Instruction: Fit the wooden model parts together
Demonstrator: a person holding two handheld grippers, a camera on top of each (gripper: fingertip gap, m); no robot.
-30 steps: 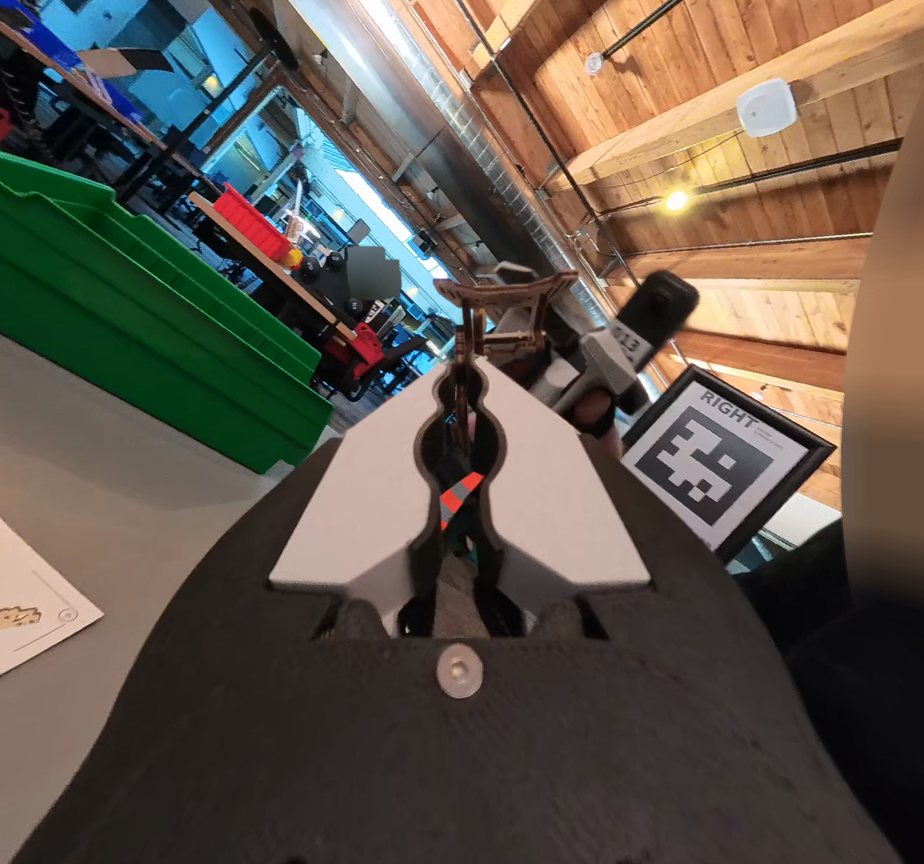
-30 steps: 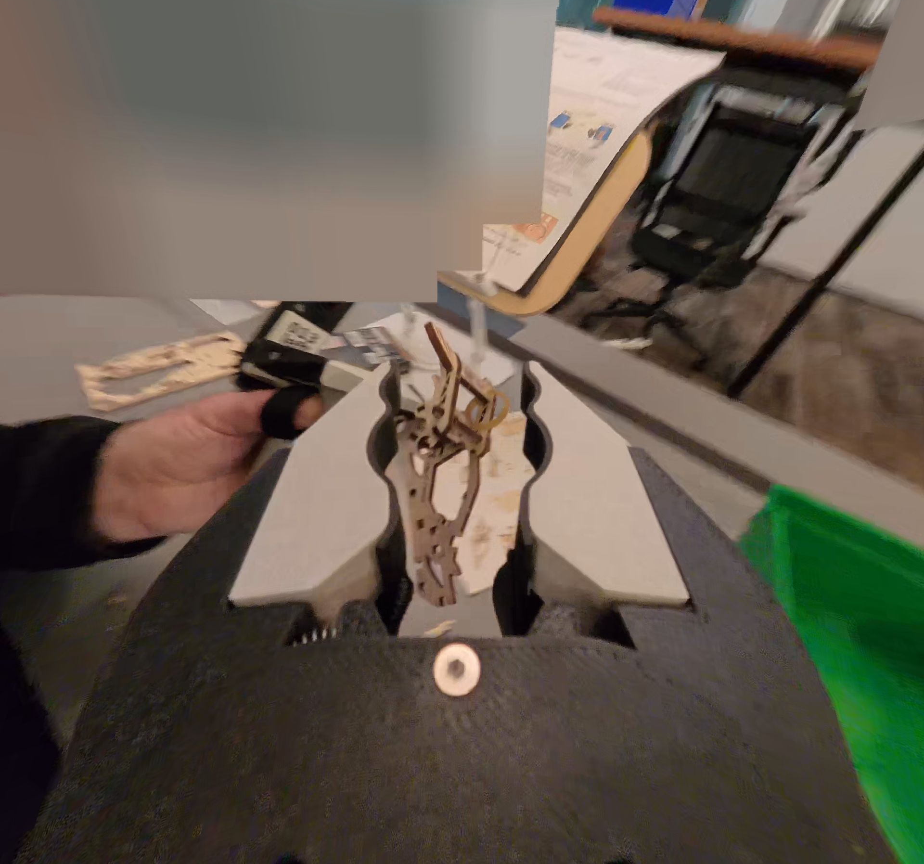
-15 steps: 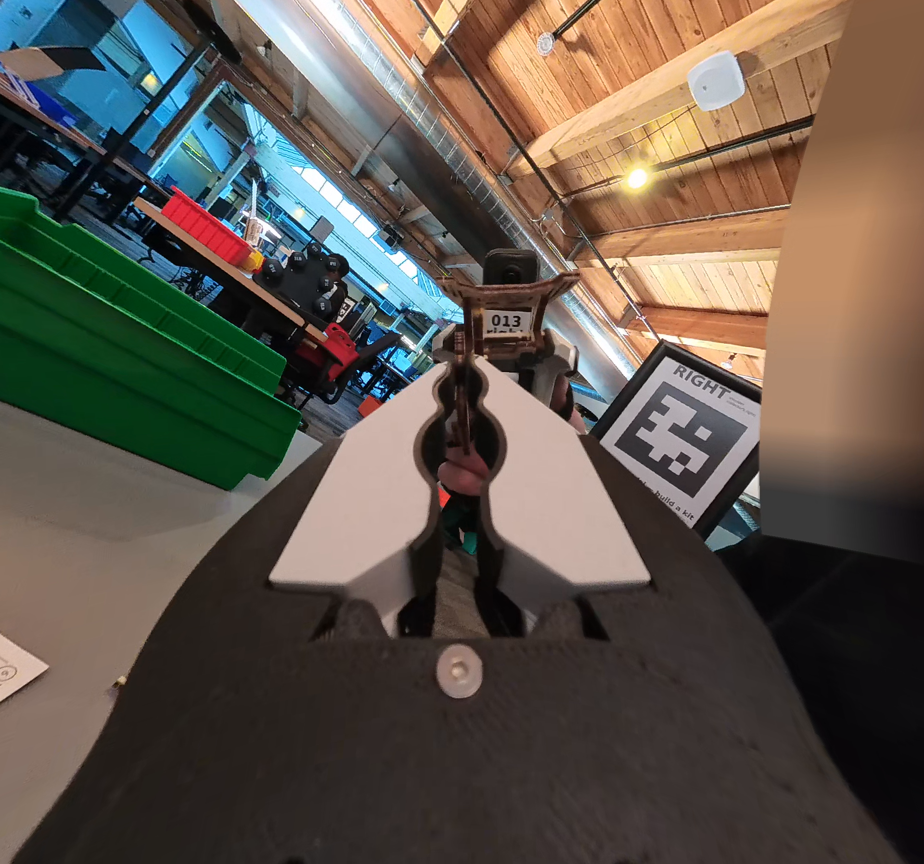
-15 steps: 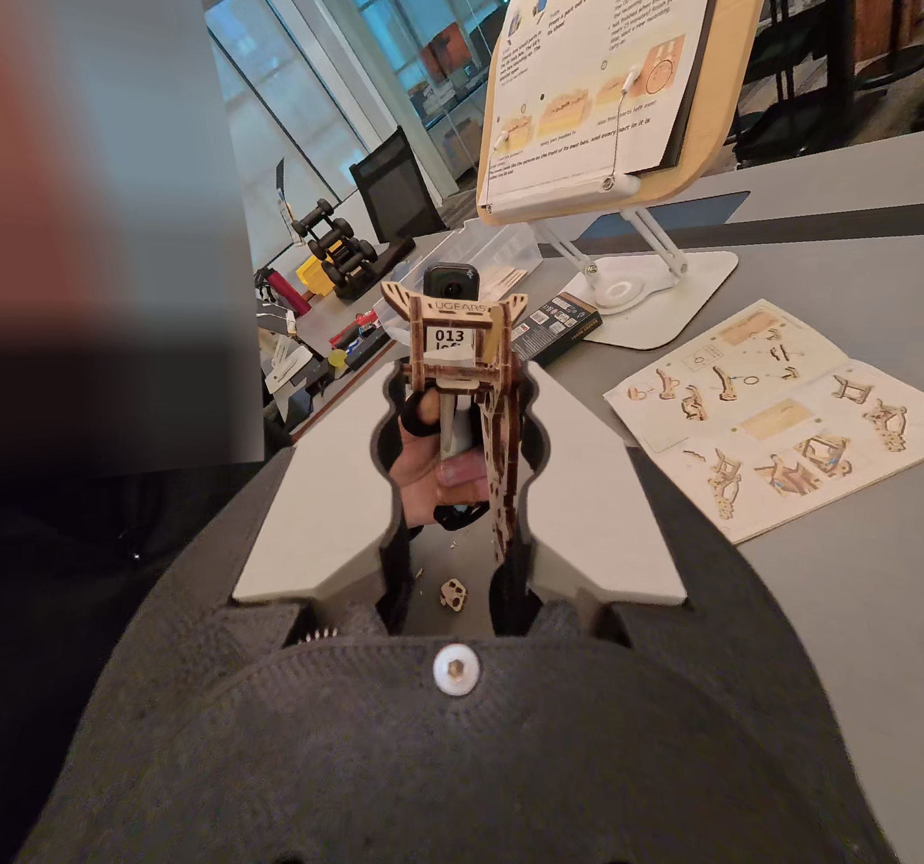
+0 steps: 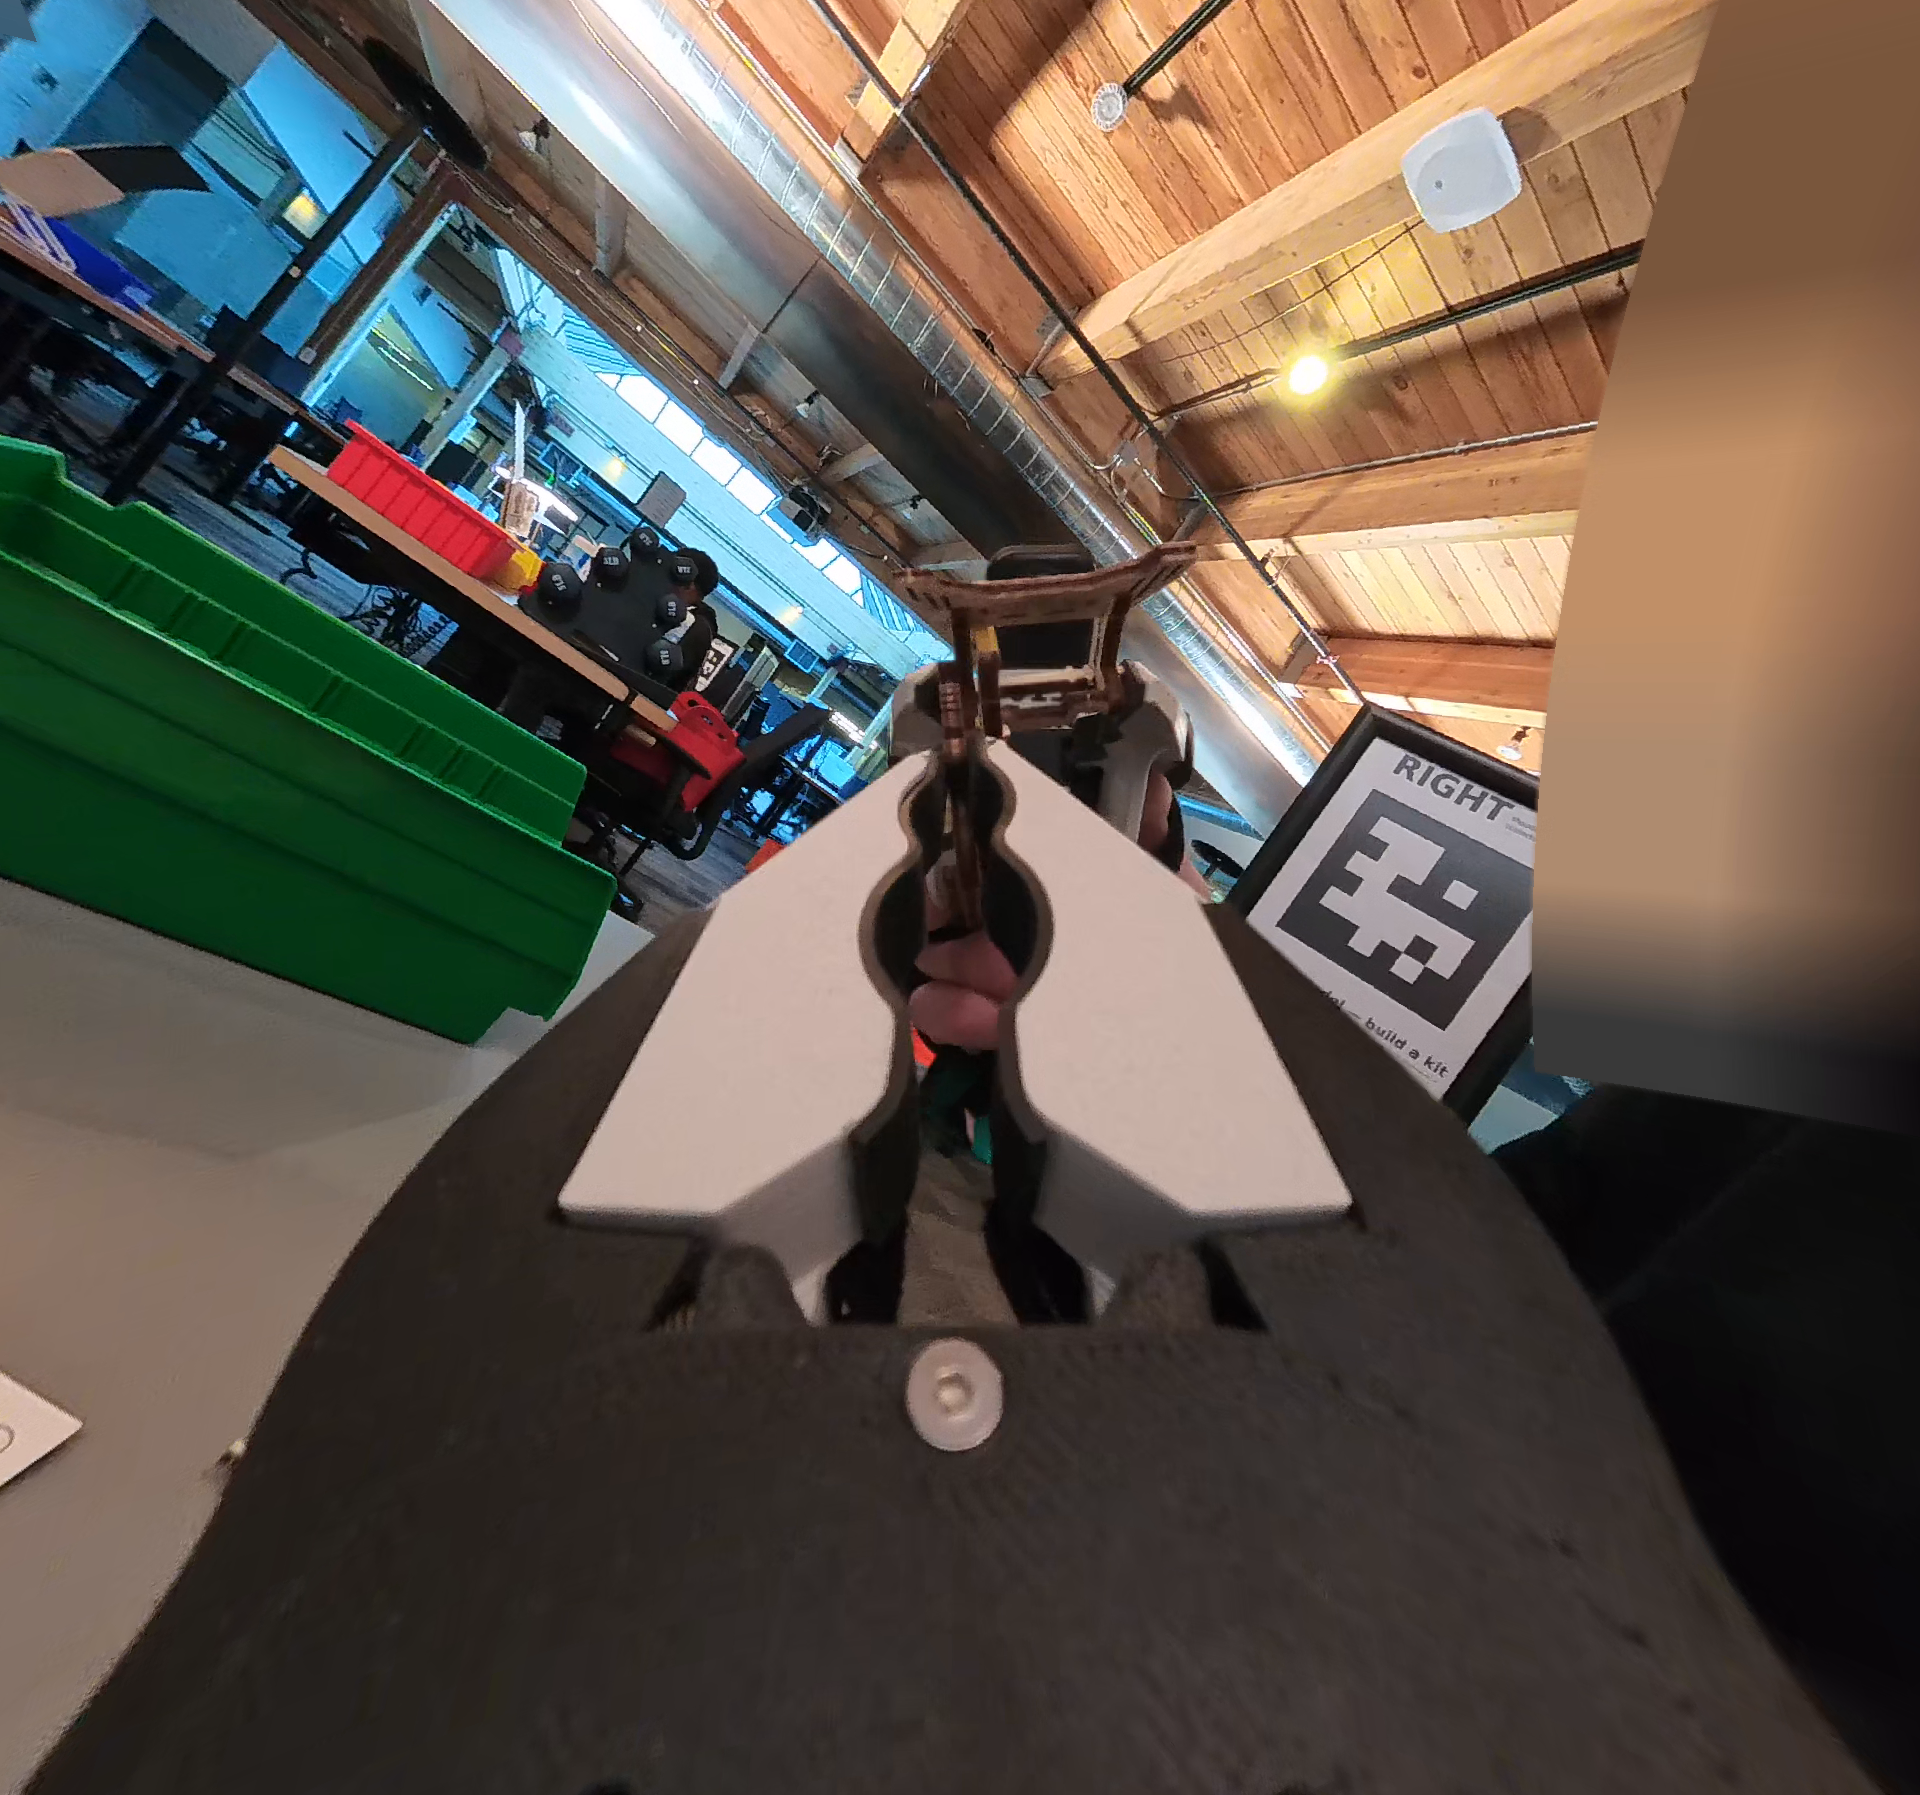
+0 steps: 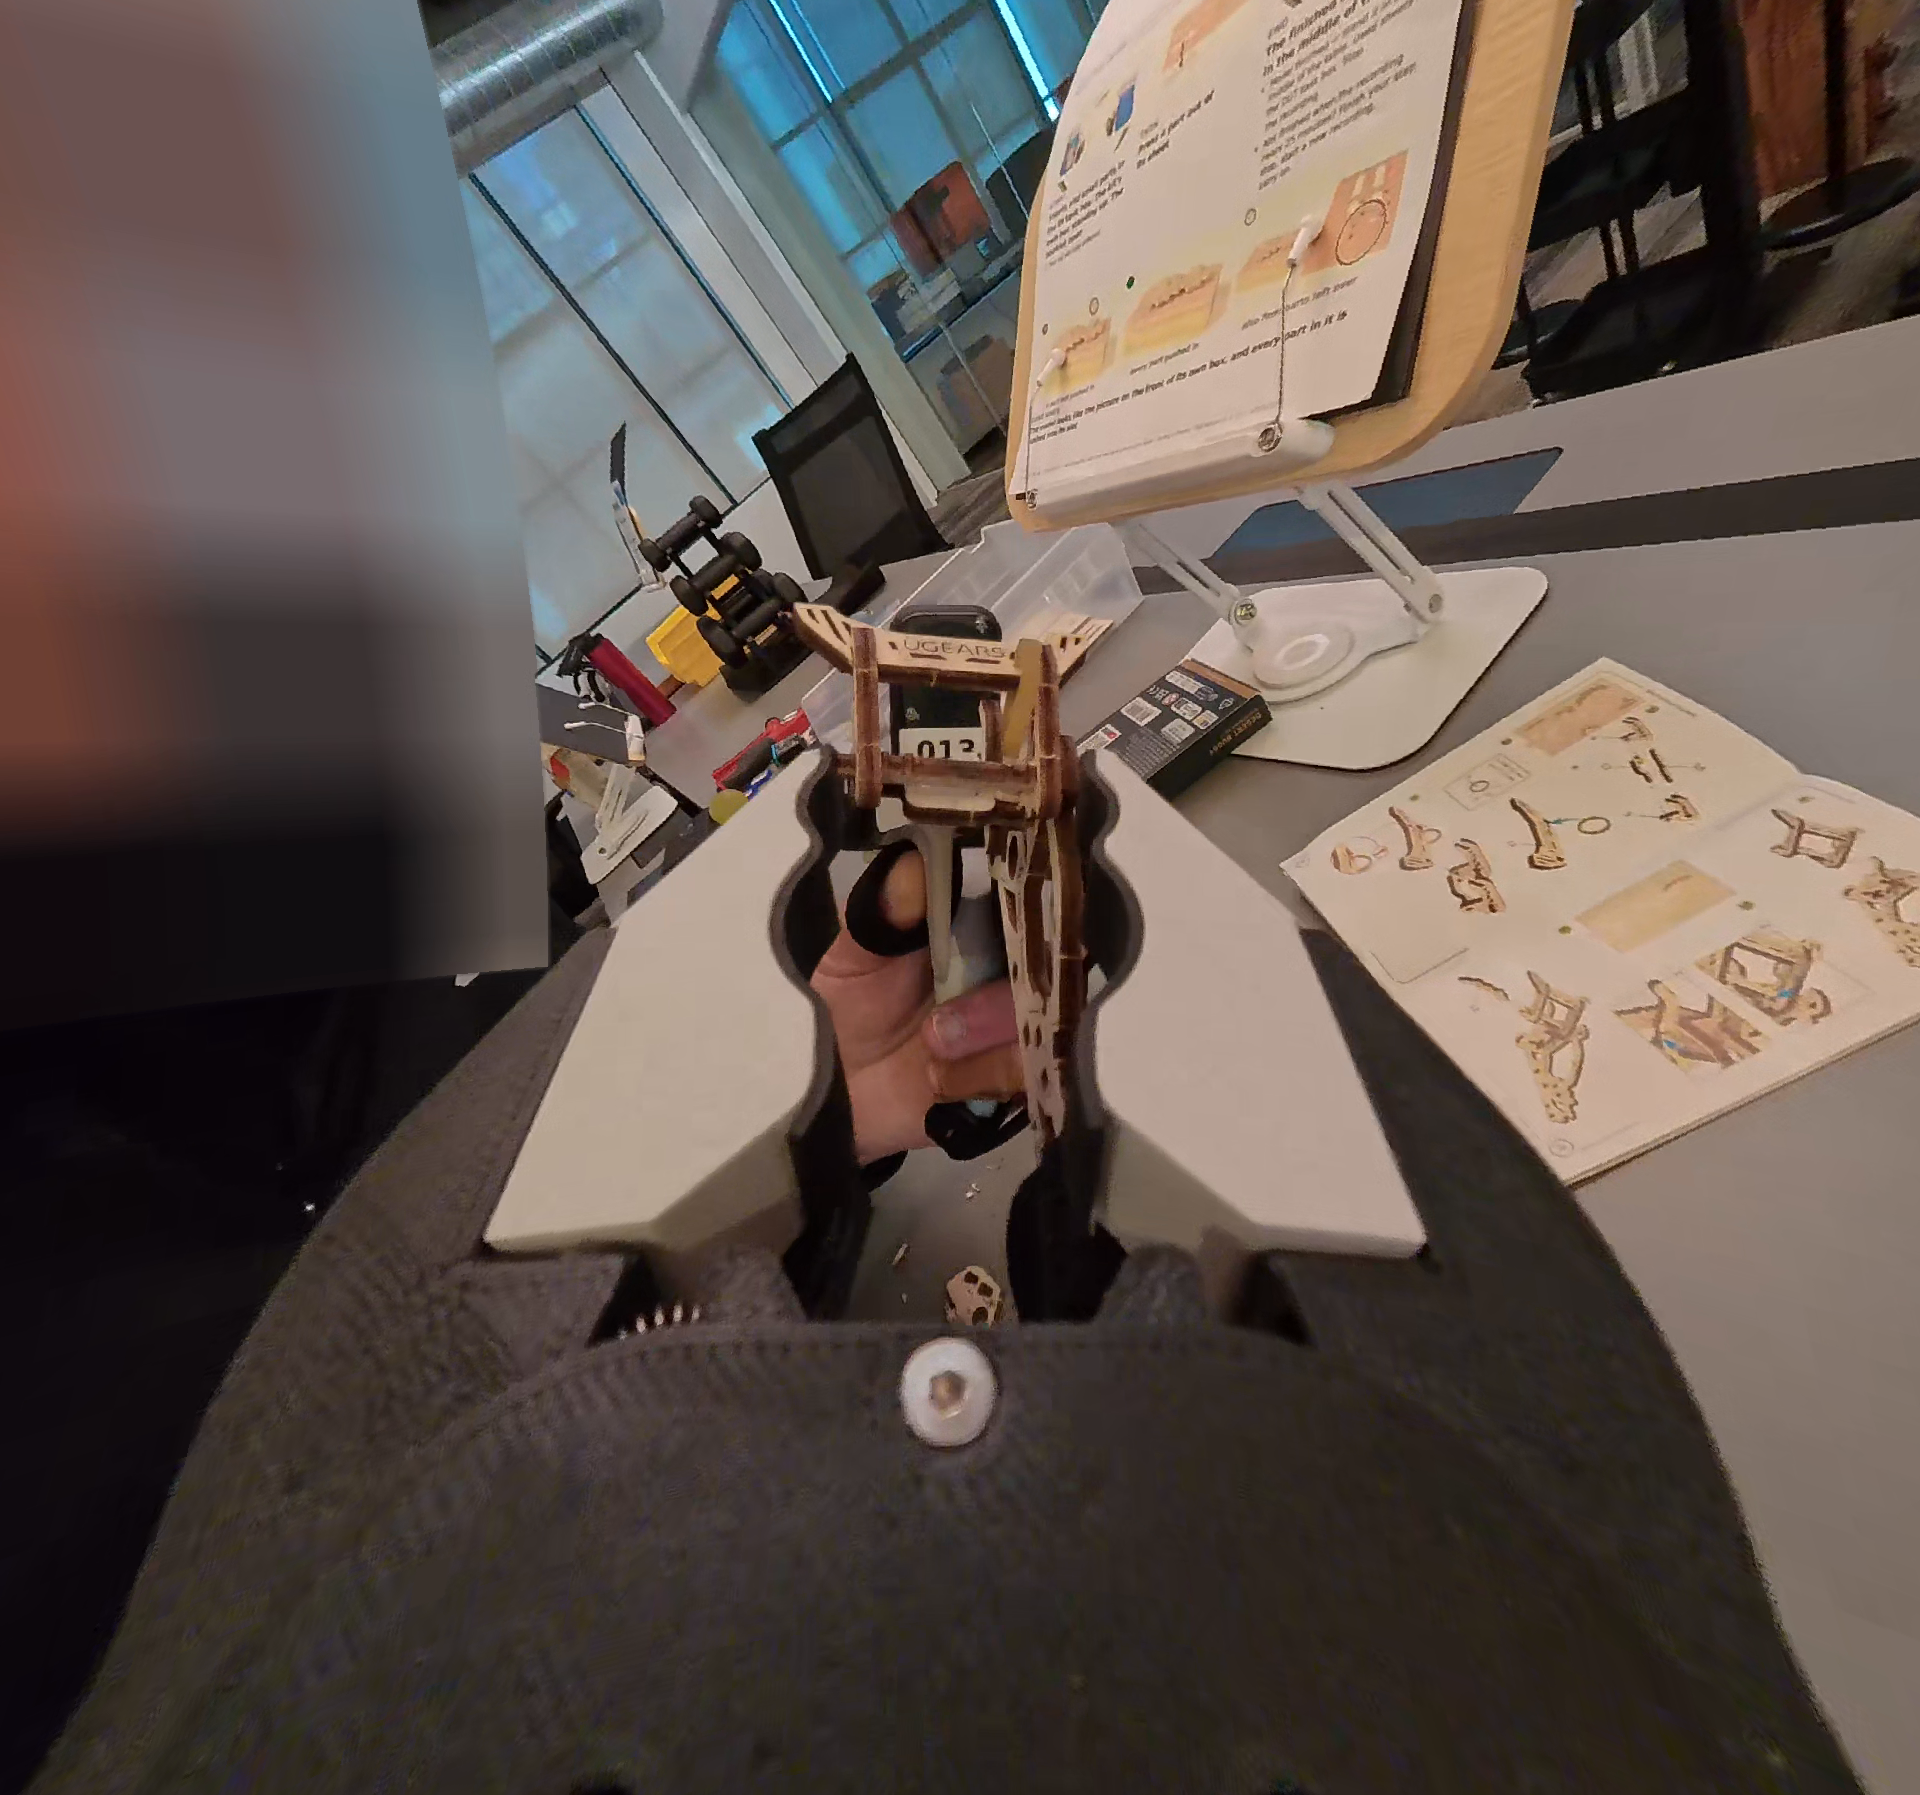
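The wooden model (image 6: 940, 789) is a light laser-cut frame with a winged top bar and toothed side plates. It also shows in the left wrist view (image 5: 1039, 602), dark against the ceiling. My left gripper (image 5: 964, 771) is shut on one thin side plate (image 5: 966, 841) and holds the model up in the air. My right gripper (image 6: 961, 779) faces it and is open. Its fingers stand on either side of the frame, and the right finger lies close to the toothed side plate (image 6: 1039, 976). A hand (image 6: 883, 1018) holding the left gripper shows behind the model.
Stacked green bins (image 5: 260, 758) and a framed marker sign (image 5: 1392, 904) flank the left view. An open instruction sheet (image 6: 1621, 914), a page on a white stand (image 6: 1247, 187), a small black box (image 6: 1184, 727) and a loose wooden piece (image 6: 977, 1293) are on the grey table.
The right gripper has swung round to face the left one. The model now stands square between the right fingers and a little closer. The left gripper has stayed shut on the plate.
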